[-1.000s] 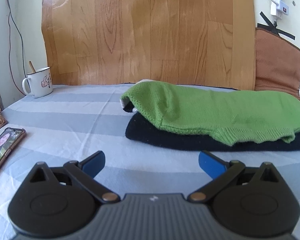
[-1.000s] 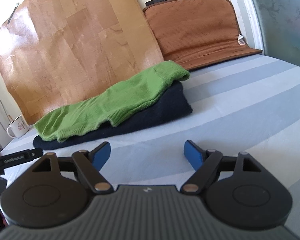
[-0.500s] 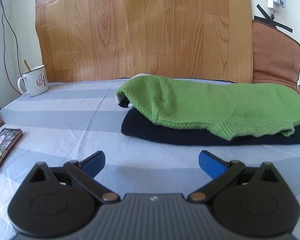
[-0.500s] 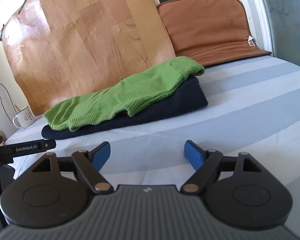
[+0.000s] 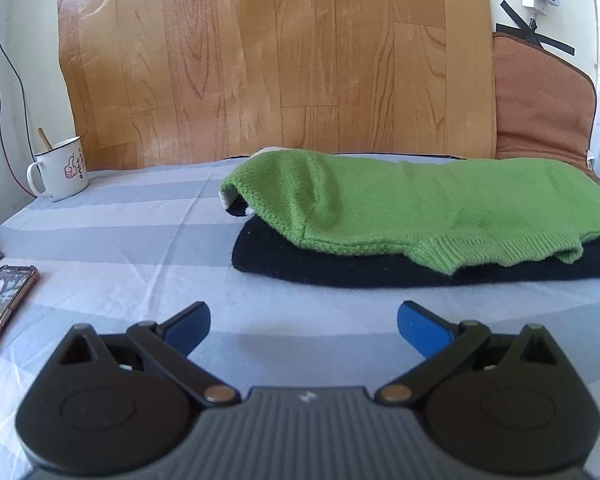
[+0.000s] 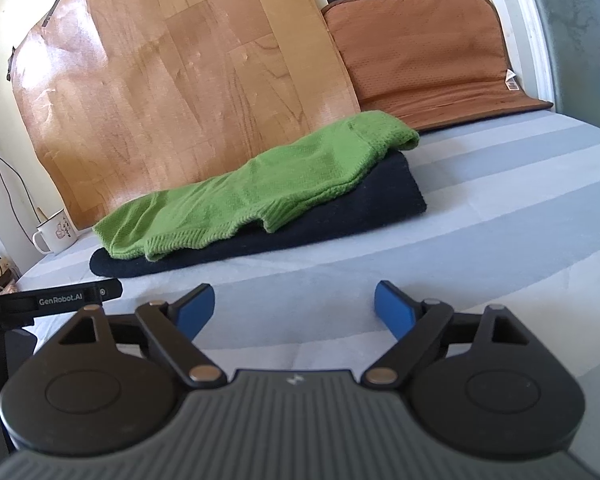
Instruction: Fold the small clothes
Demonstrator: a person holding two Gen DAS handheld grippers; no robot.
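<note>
blue pads frame the nearest ground in both views: our left gripper [image 5: 303,320] hangs with its fingers spread and nothing between them, and our right gripper [image 6: 294,306] likewise stands wide, its jaws having just been opening a little further over bare cloth. beneath them runs the striped grey-blue sheet [image 5: 148,248], creased but clear in front of us. a phone [image 5: 2,304] lies at the sheet's left edge.

further on sits the pile. the green knit sweater [image 5: 412,216] lies folded lengthwise on top of a dark navy garment [image 5: 380,268], its ribbed hem draping over the near edge; a scrap of white and black fabric peeks from its left end. from the right wrist view the same sweater [image 6: 252,196] rests on the navy layer [image 6: 380,196], untouched, well apart from both grippers.

over the last second the pile has slid rightward in the right wrist view while keeping its shape, and in the left wrist view it has shifted only slightly; neither gripper has closed in on it. we judge the green piece already folded and laid down, with both hands free for whatever garment comes next.

beyond the pile, an enamel mug [image 5: 60,170] stands at the far left, a wood-grain sheet [image 5: 280,60] leans on the wall, and a brown mat [image 6: 424,52] props beside it.
</note>
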